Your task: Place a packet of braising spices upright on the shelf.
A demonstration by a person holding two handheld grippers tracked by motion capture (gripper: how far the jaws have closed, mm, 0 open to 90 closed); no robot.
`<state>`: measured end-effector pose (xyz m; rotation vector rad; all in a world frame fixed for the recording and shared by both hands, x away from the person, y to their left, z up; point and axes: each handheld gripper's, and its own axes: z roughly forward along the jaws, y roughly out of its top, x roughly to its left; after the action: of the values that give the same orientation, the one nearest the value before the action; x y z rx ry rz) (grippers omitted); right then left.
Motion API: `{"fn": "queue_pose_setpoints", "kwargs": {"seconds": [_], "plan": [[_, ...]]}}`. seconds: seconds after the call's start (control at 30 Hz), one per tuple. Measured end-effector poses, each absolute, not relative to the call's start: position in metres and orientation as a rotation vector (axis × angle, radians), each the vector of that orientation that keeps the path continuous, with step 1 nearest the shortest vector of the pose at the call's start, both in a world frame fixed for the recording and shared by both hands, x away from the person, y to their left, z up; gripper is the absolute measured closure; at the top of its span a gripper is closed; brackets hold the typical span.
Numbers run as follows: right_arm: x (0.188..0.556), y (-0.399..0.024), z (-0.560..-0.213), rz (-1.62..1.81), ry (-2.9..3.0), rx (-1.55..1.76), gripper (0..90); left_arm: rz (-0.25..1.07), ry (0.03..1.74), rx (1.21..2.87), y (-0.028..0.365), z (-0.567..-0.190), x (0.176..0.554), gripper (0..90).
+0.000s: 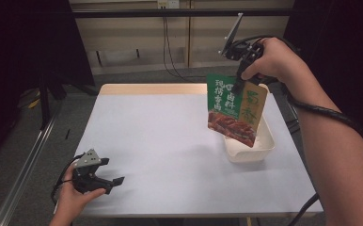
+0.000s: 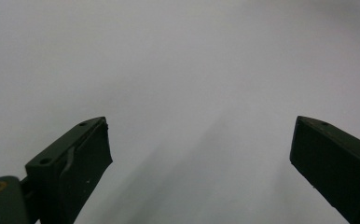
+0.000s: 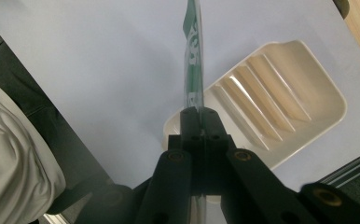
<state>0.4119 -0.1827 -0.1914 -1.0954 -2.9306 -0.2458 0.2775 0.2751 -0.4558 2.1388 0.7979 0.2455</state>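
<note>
The pouch (image 1: 235, 110), green and tan with printed food, hangs in the air at right of centre in the high view, its lower edge over the cream tray (image 1: 266, 146) on the table's (image 1: 170, 141) right side. The right gripper (image 1: 240, 80) has its jaws pinched on the pouch's top edge. The tray looks empty, so lifting seems done and lowering the pouch in seems left. At lower left the left gripper (image 1: 114, 181) rests near the table edge, jaws wide apart and holding nothing.

I'm working in a lab-style recording booth: black curtains (image 1: 24, 42) at both frame edges, a white table (image 1: 161, 141) at centre, wall cables (image 1: 168, 47) at top.
</note>
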Motion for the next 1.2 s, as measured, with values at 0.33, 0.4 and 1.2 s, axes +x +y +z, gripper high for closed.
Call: {"fn": "queue_pose_setpoints", "kwargs": {"seconds": [0.33, 0.4, 1.2], "plan": [[0.411, -0.189, -0.193, -0.229, -2.924, -1.098, 90.0, 0.246, 0.797, 2.139, 0.275, -0.456, 0.277, 4.9], [0.410, -0.190, -0.192, -0.225, -2.928, -1.101, 90.0, 0.247, 0.798, 2.138, 0.275, -0.456, 0.278, 5.0], [0.408, -0.211, -0.195, -0.212, -2.902, -1.166, 90.0, 0.251, 0.800, 2.141, 0.275, -0.456, 0.277, 4.9]]}}
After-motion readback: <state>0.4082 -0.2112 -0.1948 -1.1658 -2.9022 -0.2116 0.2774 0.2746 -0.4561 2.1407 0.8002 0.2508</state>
